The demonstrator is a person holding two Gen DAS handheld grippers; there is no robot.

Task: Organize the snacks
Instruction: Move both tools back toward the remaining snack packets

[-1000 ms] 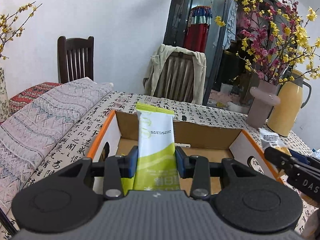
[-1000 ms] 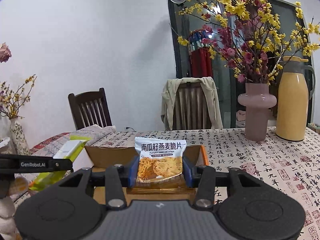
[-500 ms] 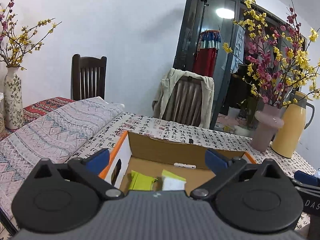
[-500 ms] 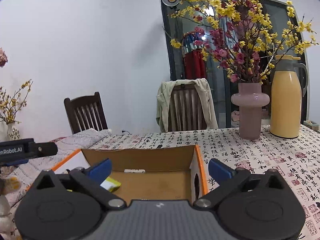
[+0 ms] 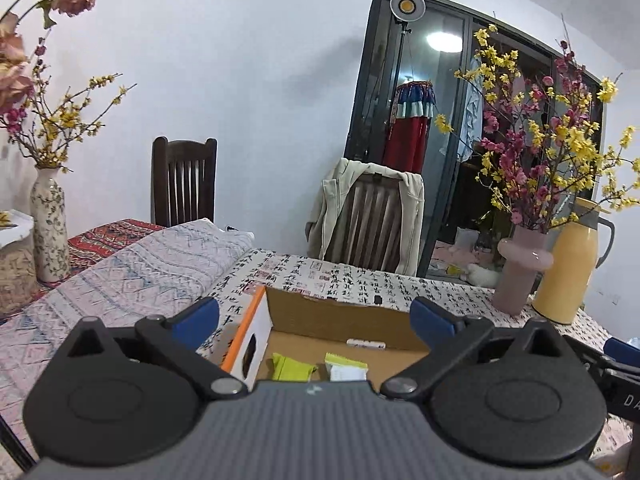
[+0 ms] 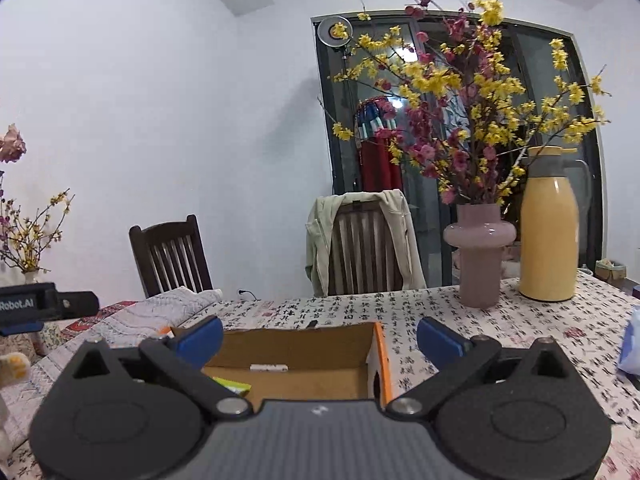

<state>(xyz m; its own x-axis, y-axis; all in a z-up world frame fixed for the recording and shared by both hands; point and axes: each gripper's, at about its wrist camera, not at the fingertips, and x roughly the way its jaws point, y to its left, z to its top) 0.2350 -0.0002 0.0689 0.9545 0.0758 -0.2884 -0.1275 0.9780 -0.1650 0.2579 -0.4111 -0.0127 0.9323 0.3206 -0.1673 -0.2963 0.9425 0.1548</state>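
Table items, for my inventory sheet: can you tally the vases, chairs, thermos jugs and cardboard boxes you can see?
Vases: 2, pink vase, floral vase
Chairs: 2, bare dark chair, chair with a jacket over it
Thermos jugs: 1, yellow jug
Cardboard boxes: 1, open box
Total: 6

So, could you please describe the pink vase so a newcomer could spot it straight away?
Start at the table with the calligraphy-print cloth. Past the open cardboard box stands the pink vase, holding yellow and red blossom branches. Unlike the plain yellow flask beside it, it has a bulging ring.
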